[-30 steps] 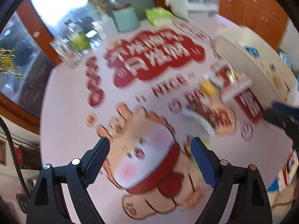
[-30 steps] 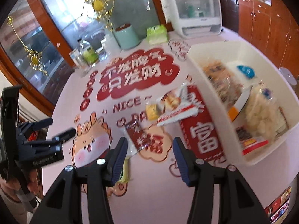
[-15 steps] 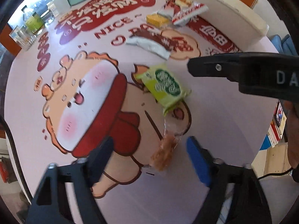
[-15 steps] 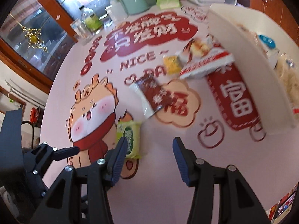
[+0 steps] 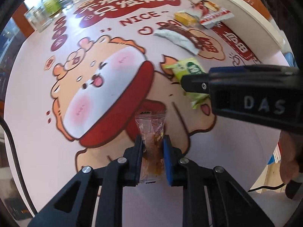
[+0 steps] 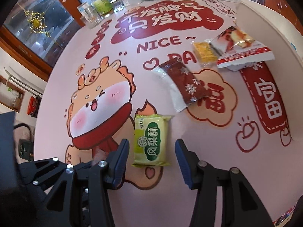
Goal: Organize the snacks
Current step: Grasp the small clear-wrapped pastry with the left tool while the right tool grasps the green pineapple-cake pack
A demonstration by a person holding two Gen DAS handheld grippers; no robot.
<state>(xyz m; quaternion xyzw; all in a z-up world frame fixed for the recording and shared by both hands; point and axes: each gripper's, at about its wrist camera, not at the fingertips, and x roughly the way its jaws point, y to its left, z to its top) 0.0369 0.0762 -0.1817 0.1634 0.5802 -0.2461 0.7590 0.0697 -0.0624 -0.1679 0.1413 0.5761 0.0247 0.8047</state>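
On the pink printed tablecloth (image 5: 37,113), as seen from the left wrist, a clear packet of brown snack (image 5: 151,132) is clamped between the pads of the left gripper (image 5: 152,153), whose jaws have just been closing and now stand narrow around the wrapper. Beyond it, a green pastry packet (image 5: 186,69) is partly covered by the black body of the right gripper (image 5: 246,92), which crosses the view from the right. Farther off, a brown-and-white wrapper (image 5: 181,36), a small yellow packet (image 5: 185,18) and a red-and-white bag (image 5: 214,12) are seen beside the white bin (image 5: 236,13).

From the right wrist, the right gripper (image 6: 152,157) is held over the green pastry packet (image 6: 150,141) with its jaws wide; the packet is framed between the two fingers and is not pressed by either pad. The brown-and-white wrapper (image 6: 181,83) is laid past it, then the small yellow packet (image 6: 204,53) and the red-and-white bag (image 6: 240,47), the last resting against the wall of the white bin (image 6: 265,28). Part of the left gripper (image 6: 62,172) is visible at the lower left.
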